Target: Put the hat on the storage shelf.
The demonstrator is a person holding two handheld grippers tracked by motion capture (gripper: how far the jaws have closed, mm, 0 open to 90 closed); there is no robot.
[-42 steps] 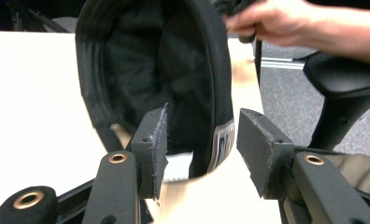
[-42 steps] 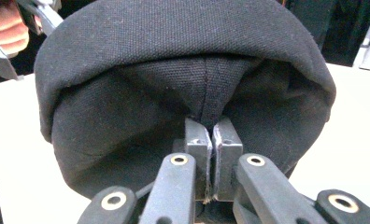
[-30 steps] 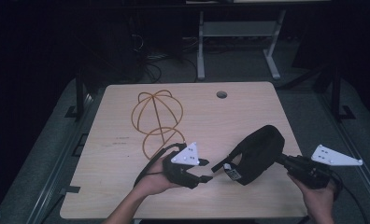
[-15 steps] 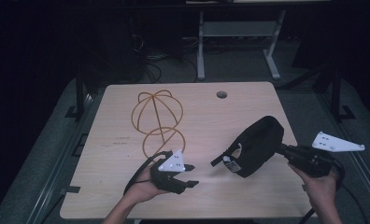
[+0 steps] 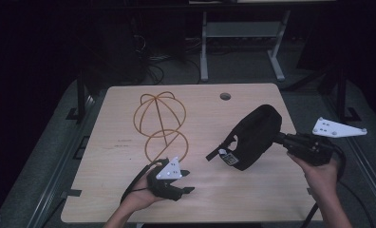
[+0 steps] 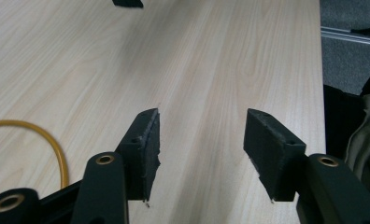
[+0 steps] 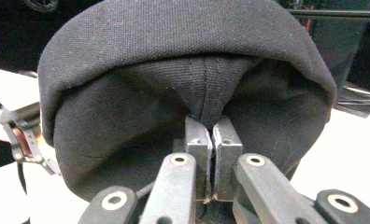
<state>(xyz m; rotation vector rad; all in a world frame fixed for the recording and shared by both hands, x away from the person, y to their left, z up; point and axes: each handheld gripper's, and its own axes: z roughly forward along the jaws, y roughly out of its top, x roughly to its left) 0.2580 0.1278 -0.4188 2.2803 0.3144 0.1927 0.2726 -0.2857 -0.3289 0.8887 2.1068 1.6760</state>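
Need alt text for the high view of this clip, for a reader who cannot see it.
The person's right tongs hold a black fabric cap lifted above a light wooden table, pinching its cloth. The left tongs, open and empty, rest near the front edge beside an orange wire frame lying on the tabletop.

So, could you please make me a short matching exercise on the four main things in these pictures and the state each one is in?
Things:
1. left gripper
2. right gripper
3. black cap
4. yellow wire frame

States:
A. lying on the table, touched by nothing
B. shut on fabric
C. open with nothing between the jaws
D. pinched at one edge and held up

Pairs: 1-C, 2-B, 3-D, 4-A
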